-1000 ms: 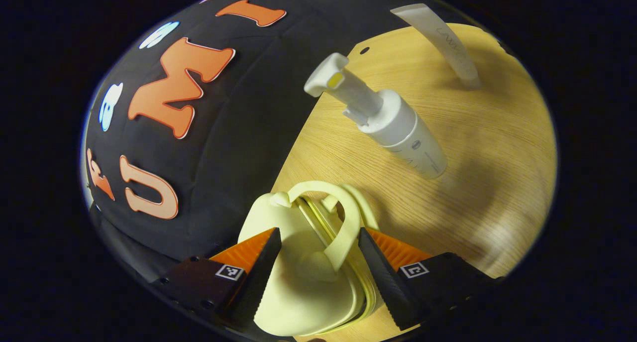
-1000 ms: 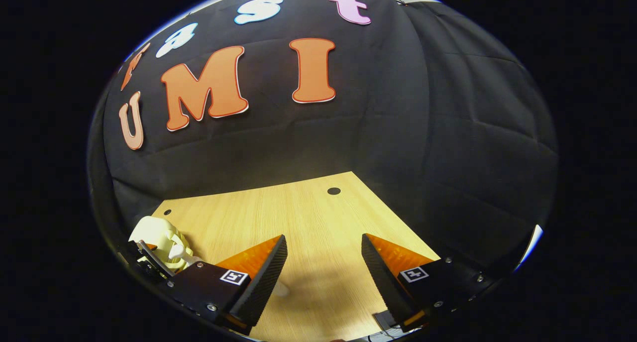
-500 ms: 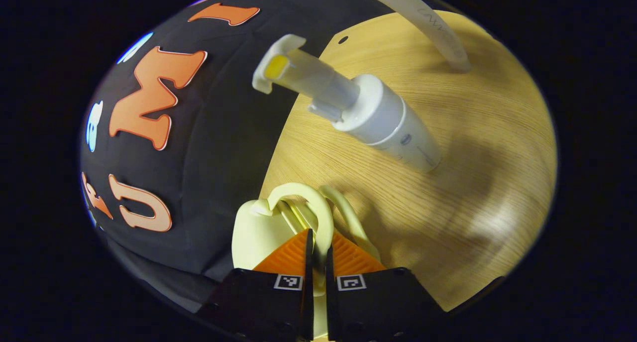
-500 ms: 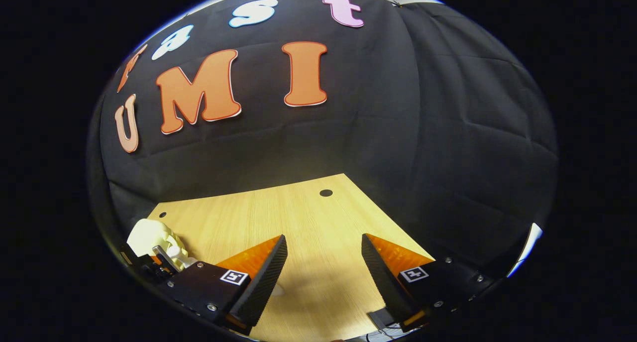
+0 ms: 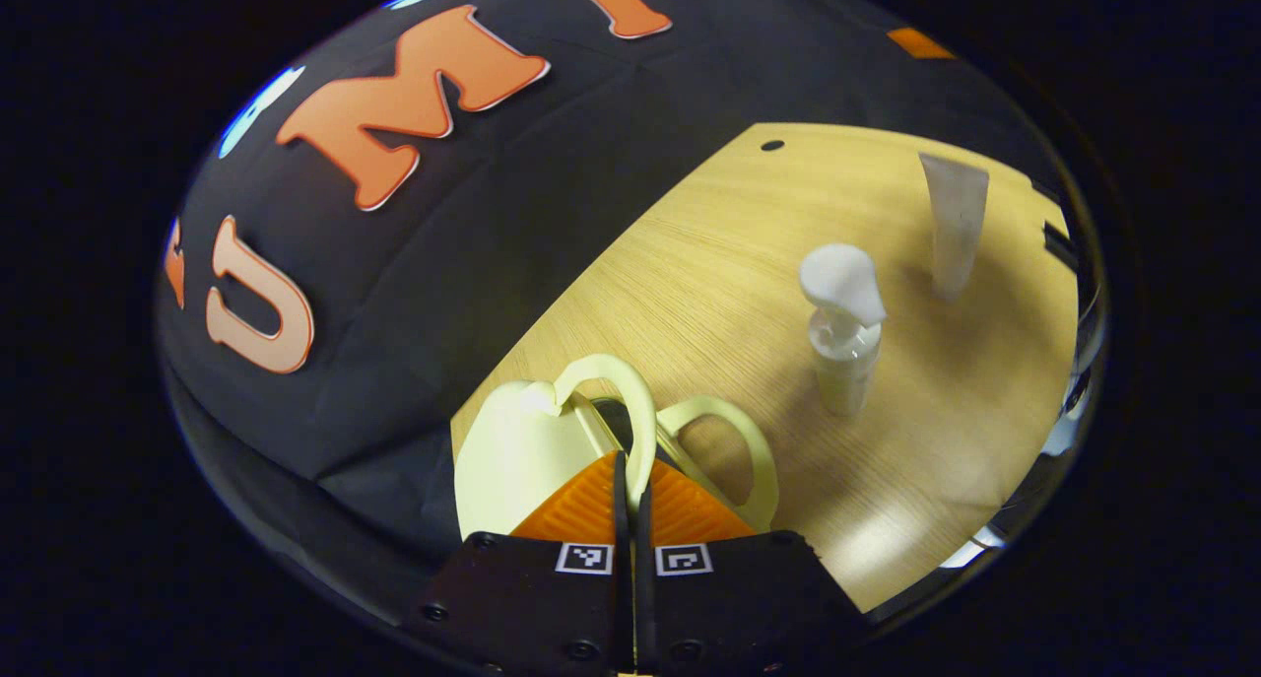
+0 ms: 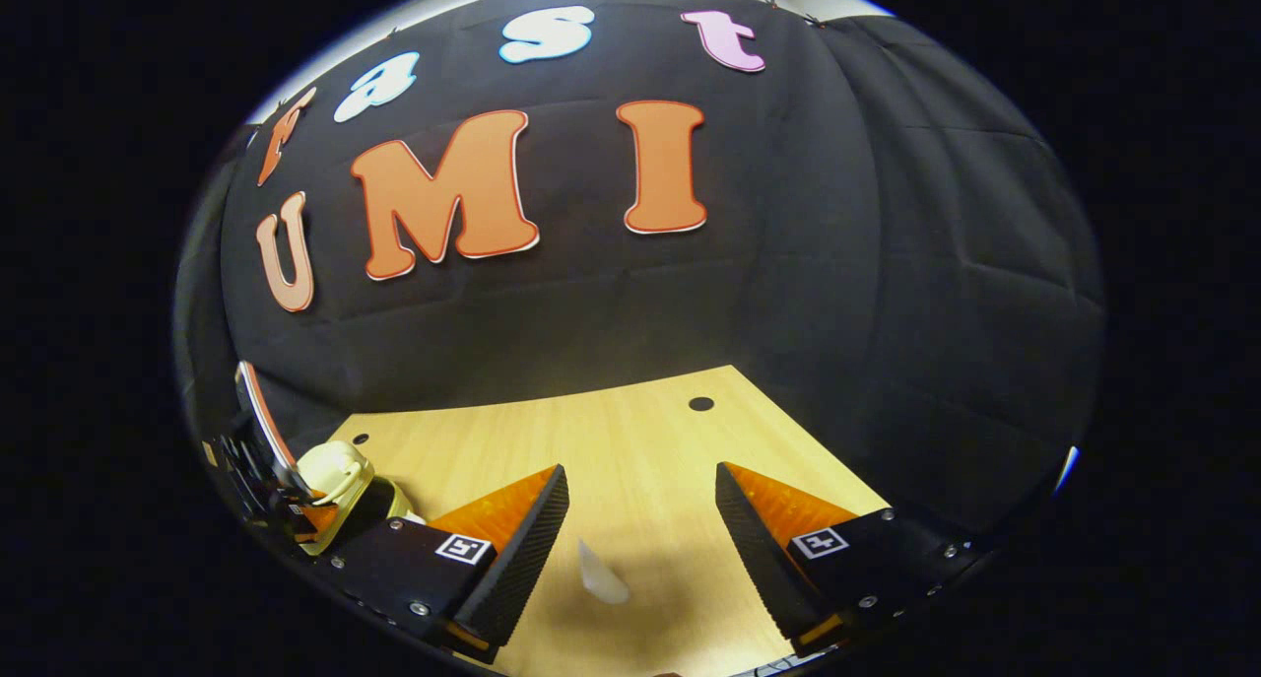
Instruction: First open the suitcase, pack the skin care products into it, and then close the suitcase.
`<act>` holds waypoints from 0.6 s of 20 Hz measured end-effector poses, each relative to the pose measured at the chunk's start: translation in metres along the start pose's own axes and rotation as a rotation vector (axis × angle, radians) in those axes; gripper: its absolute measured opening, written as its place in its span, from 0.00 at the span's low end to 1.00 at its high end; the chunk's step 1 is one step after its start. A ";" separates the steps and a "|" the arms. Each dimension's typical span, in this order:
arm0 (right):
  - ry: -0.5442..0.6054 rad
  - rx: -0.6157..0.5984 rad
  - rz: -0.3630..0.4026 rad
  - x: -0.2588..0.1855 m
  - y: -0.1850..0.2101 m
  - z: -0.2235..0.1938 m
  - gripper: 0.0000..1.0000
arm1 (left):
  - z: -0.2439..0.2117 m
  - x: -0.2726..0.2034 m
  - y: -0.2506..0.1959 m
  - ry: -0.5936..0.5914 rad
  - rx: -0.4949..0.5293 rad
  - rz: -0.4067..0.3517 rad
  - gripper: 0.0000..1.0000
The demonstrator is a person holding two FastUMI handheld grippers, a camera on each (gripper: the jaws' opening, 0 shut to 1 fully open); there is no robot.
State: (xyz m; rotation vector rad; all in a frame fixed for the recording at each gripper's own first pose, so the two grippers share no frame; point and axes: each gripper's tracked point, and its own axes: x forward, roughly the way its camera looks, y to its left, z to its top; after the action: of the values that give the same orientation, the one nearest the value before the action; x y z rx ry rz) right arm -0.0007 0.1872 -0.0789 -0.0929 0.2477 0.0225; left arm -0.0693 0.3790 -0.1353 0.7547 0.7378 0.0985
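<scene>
The counter [image 5: 690,263], a pale wood top against the black booth wall, carries everything in play. Largest on it is the pale yellow suitcase [image 5: 507,450], a small case sitting at the near left of the left gripper view with its two looped handles uppermost. One handle [image 5: 630,401] is pinched between the left tongs [image 5: 628,490], which are closed on it, while the other loop stands free just to the right. A dark gap shows between the two halves, so the case looks partly opened; the opening step seems to be in hand, not finished. What lies inside cannot be told from that gap.

The right tongs [image 6: 640,519] hang wide apart over bare counter, gripping nothing. Far to their left the suitcase [image 6: 340,475] shows again with the other tool at it.

Both skin care products are out on the counter, so packing and closing are left to do. The white pump bottle [image 5: 842,337] stands upright right of the case, well apart from it. The slim white tube [image 5: 954,224] stands on its cap farther right; in the right gripper view it [image 6: 601,574] shows between the open tongs.
</scene>
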 end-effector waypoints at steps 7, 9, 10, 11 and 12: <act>-0.060 -0.008 0.041 -0.011 0.083 0.029 0.95 | -0.001 -0.034 0.103 -0.083 -0.286 -0.046 0.01; -0.071 -0.015 0.042 -0.015 0.106 0.032 0.95 | -0.016 -0.043 0.135 -0.097 -0.343 -0.031 0.01; -0.076 -0.017 0.036 -0.017 0.115 0.033 0.95 | -0.022 -0.046 0.152 -0.099 -0.359 -0.022 0.01; -0.083 -0.017 0.029 -0.019 0.125 0.036 0.95 | -0.030 -0.048 0.165 -0.094 -0.362 -0.012 0.01; -0.090 -0.015 0.029 -0.021 0.137 0.038 0.95 | -0.040 -0.046 0.174 -0.085 -0.360 0.002 0.01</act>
State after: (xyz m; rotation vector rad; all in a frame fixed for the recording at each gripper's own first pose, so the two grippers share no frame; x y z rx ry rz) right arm -0.0160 0.3271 -0.0492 -0.1034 0.1589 0.0571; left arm -0.0991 0.5154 -0.0152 0.4134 0.6163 0.1939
